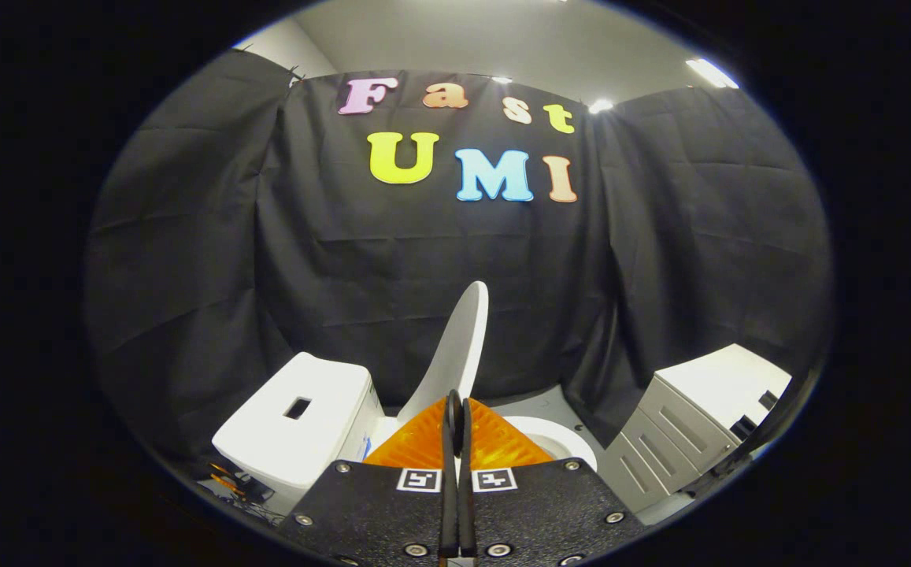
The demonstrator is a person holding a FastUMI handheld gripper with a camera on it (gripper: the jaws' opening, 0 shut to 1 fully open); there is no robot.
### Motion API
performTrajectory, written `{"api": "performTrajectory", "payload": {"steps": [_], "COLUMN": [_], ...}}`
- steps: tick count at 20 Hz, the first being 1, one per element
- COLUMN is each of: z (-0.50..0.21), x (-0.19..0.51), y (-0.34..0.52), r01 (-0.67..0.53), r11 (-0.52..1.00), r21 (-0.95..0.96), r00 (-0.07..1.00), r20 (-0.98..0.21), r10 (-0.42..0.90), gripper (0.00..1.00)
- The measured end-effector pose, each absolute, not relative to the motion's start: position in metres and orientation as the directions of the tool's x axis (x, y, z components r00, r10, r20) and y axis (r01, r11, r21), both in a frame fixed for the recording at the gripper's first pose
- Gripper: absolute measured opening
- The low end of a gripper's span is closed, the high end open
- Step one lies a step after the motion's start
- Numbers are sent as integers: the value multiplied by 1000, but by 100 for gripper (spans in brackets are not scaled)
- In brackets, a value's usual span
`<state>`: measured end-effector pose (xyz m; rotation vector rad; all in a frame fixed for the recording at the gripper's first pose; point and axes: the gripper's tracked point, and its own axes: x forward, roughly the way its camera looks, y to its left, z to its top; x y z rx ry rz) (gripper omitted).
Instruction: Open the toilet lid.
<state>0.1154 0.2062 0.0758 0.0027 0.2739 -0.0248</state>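
Gripper view: fingers [456,417] pressed together; toilet lid [455,350] raised above bowl [561,437].

My one camera rides on the gripper [456,409] and looks forward along its two fingers, which sit pressed together with nothing between them. It faces slightly downward at the toilet [553,437], close above it. The raised lid [455,354] stands just beyond the fingertips, the tank [298,425] beside it, a cabinet [691,425] opposite.
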Motion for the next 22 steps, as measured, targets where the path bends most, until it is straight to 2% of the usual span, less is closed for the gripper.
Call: {"api": "performTrajectory", "payload": {"steps": [14,22], "z": [100,104], "x": [111,109], "y": [289,332], "r01": [-88,-146], "r11": [990,985], "r21": [-111,-93], "r00": [974,971], "r20": [-218,-203], "r10": [63,125], "gripper": [0,0]}}
